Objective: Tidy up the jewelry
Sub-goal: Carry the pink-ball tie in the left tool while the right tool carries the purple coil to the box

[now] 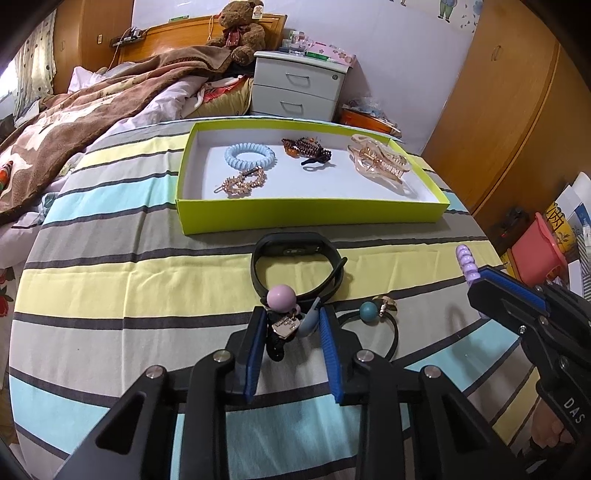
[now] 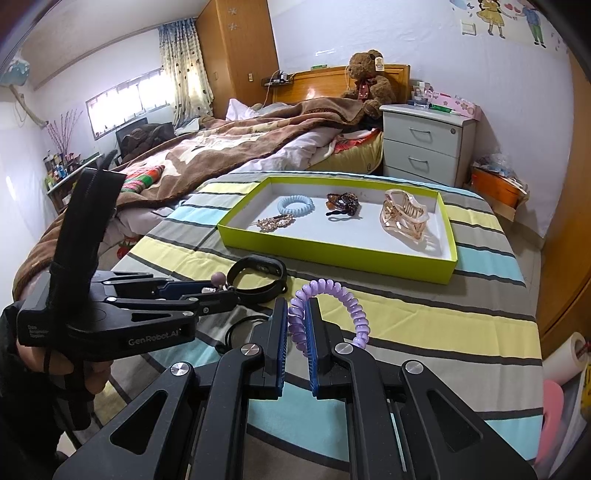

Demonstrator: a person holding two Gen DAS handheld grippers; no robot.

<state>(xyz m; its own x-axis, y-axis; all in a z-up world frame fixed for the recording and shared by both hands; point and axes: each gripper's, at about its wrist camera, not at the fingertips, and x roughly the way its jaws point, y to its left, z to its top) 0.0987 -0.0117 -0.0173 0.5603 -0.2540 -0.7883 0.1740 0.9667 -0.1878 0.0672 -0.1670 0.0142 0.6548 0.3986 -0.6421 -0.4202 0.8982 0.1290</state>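
Note:
A lime-green tray point(image 1: 314, 216) point(image 2: 332, 254) on the striped bedspread holds a blue coil hair tie point(image 1: 250, 156), a gold hair clip point(image 1: 242, 183), a dark beaded tie point(image 1: 306, 149) and a clear claw clip point(image 1: 378, 160). My left gripper point(image 1: 293, 325) is open around a hair tie with a pink ball and charm point(image 1: 281, 300); the pads do not press it. My right gripper point(image 2: 297, 321) is shut on a purple coil hair tie point(image 2: 332, 299) and holds it above the bedspread. A black watch band point(image 1: 295, 269) and a teal-ball hair tie point(image 1: 369, 314) lie nearby.
A white nightstand point(image 1: 295, 86) stands behind the tray. A rumpled brown blanket point(image 1: 74, 114) lies at the left, with a teddy bear point(image 1: 242, 27) at the headboard. A wooden wardrobe point(image 1: 509, 122) stands at the right, with a pink bin point(image 1: 539, 254) on the floor.

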